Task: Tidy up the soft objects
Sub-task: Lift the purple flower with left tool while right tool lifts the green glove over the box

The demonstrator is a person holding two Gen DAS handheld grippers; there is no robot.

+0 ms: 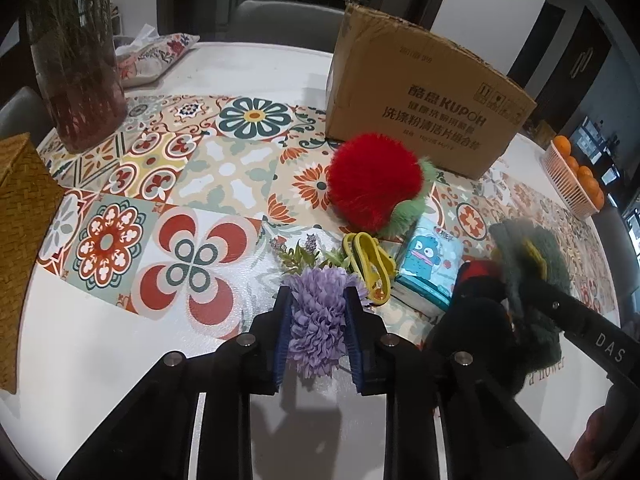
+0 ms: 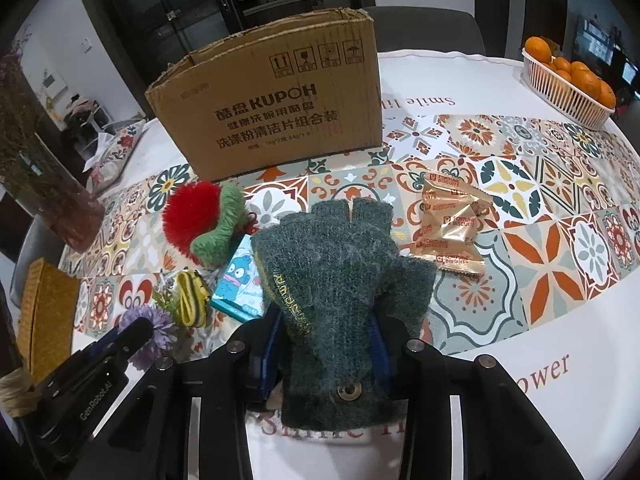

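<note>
Blue-padded fingers (image 1: 280, 332) of the left gripper (image 1: 318, 312) pinch a purple flower (image 1: 318, 320); the right gripper (image 2: 326, 334) clamps a green glove (image 2: 340, 280) — both low over the patterned table (image 1: 224, 184), with a red pom-pom (image 1: 372, 176), tissue pack (image 1: 430, 268) and cardboard box (image 1: 420, 92) crowding ahead.

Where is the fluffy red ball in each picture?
Left wrist view: the red ball sits right of the middle, in front of the cardboard box.
Right wrist view: the red ball is at the left, below the box's left corner.
Shared landmark: the cardboard box stands behind it in both.
</note>
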